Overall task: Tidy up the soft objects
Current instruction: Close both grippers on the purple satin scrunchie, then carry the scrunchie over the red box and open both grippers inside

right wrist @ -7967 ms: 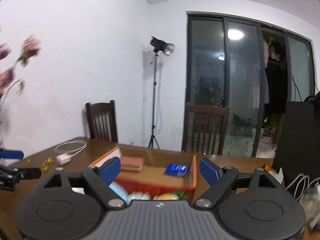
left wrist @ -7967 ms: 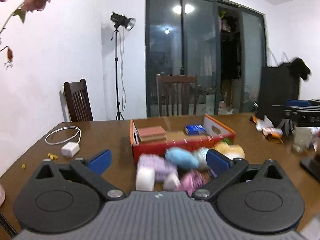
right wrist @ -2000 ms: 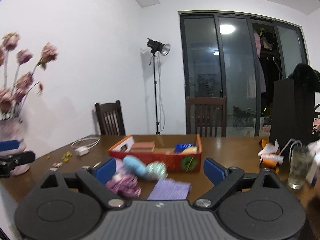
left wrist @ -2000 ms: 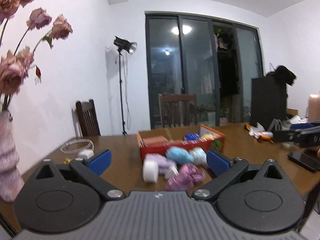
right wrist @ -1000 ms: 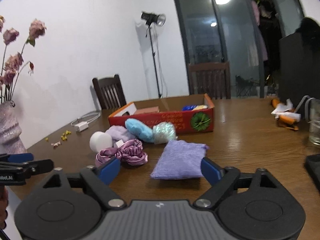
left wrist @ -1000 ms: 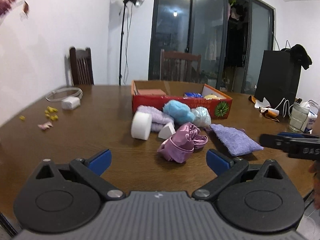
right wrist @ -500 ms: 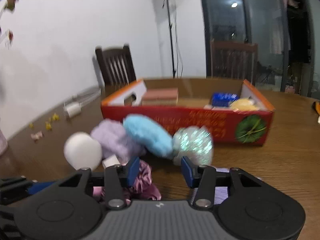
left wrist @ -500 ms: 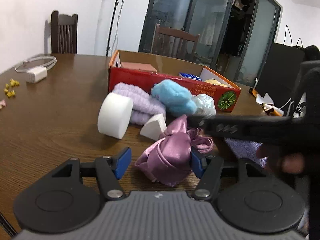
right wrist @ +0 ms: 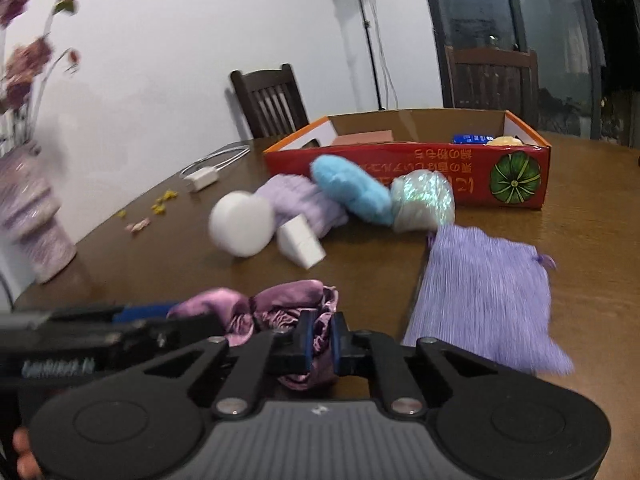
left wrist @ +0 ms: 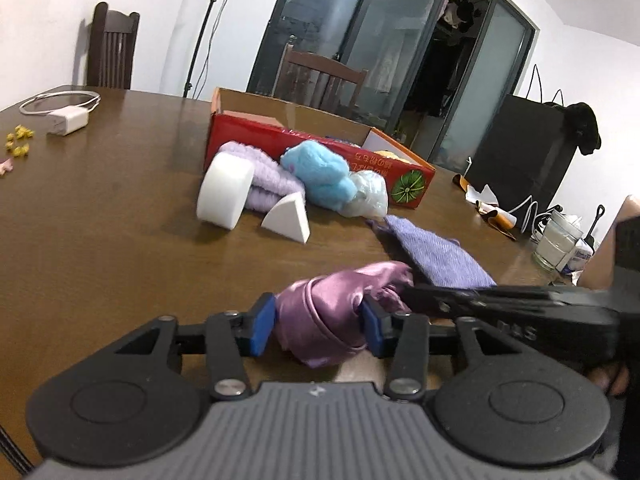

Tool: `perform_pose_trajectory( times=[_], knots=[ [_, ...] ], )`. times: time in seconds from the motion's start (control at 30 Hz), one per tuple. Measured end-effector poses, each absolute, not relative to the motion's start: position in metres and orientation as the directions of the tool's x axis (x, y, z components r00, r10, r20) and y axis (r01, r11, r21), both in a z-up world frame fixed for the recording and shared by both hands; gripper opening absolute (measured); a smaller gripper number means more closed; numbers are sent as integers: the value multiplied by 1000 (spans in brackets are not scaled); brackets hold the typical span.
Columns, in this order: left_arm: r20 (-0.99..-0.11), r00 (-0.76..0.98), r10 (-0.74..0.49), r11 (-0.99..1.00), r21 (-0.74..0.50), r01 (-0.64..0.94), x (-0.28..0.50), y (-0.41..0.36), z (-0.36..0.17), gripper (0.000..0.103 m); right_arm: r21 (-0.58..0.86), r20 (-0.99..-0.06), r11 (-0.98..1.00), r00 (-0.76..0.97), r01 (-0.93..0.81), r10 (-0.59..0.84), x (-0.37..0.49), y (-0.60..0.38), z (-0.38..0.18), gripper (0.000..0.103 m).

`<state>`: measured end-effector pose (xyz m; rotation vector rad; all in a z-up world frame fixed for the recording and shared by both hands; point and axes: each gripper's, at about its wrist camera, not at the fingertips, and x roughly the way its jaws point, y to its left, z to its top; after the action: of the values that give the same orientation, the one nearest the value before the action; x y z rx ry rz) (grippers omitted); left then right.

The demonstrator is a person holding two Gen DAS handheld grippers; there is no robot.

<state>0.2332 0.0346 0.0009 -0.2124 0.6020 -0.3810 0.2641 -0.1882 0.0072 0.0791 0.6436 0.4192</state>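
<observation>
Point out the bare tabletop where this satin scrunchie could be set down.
Bare wood lies between the white charger and the white foam cylinder, and right of the lavender pouch. Crowded: the soft pile against the red box.

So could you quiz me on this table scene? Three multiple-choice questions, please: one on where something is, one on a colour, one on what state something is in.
1. Where does the white round sponge lie?
A. inside the red box
B. on the table, in front of the red box
C. on a chair

2. What colour is the fluffy ball leaning by the box?
A. light blue
B. yellow
C. black

3. What is the right gripper doing?
A. hanging wide open over bare wood
B. holding a glass
C. pinched shut on the satin scrunchie

Answers: 1 B, it sits on the wood outside the box front. 2 A, its fluff is pale blue. 3 C, the blue pads squeeze a fold of the pink-purple fabric.
</observation>
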Motion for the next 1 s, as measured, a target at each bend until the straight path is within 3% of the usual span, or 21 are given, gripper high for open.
perform_pose_trajectory(
  times=[0.1, 0.17, 0.2, 0.3, 0.4, 0.5, 0.57, 0.63, 0.7, 0.77, 0.83, 0.87, 0.97, 1.0],
  knots=[
    [-522, 753, -401, 911, -316, 266, 230, 38, -3, 48, 209, -572, 906, 706, -368, 418, 244, -189, 8, 9],
    [-512, 756, -407, 908, -317, 274, 230, 38, -4, 43, 203, -573, 906, 705, -372, 418, 237, -188, 9, 9],
    [-507, 755, -416, 904, -317, 286, 231, 38, -5, 35, 201, -574, 908, 707, -368, 413, 237, -189, 9, 13],
    [-503, 755, -421, 903, -307, 300, 233, 35, -6, 30, 195, -555, 918, 733, -345, 393, 236, -193, 13, 16],
    [-507, 751, -423, 903, -307, 301, 236, 34, -7, 29, 196, -516, 918, 760, -344, 395, 239, -197, 18, 43],
    [-507, 752, -422, 903, -311, 297, 238, 34, -7, 29, 226, -512, 916, 760, -330, 400, 254, -198, 14, 45],
    [-501, 763, -410, 907, -308, 286, 236, 35, -5, 35, 225, -532, 915, 744, -336, 404, 261, -193, 7, 41],
    [-488, 774, -404, 910, -306, 282, 235, 37, -1, 62, 202, -536, 913, 740, -355, 406, 260, -188, 2, 34],
    [-485, 786, -385, 917, -295, 267, 237, 37, 2, 68, 208, -545, 905, 724, -372, 423, 260, -186, -1, 33],
    [-496, 779, -383, 920, -278, 274, 244, 33, 0, 63, 214, -551, 902, 716, -375, 428, 260, -186, -4, 33],
    [-504, 758, -414, 907, -297, 299, 249, 30, -5, 44, 232, -550, 899, 713, -371, 436, 261, -187, -6, 33],
    [-503, 752, -426, 901, -308, 305, 249, 29, -6, 42, 238, -550, 899, 711, -368, 437, 261, -188, -7, 33],
    [-505, 753, -422, 904, -298, 306, 248, 28, -7, 32, 246, -541, 894, 712, -375, 447, 259, -188, -9, 26],
    [-509, 749, -424, 903, -303, 305, 248, 28, -7, 28, 258, -538, 890, 709, -377, 456, 259, -189, -9, 20]
  ],
)
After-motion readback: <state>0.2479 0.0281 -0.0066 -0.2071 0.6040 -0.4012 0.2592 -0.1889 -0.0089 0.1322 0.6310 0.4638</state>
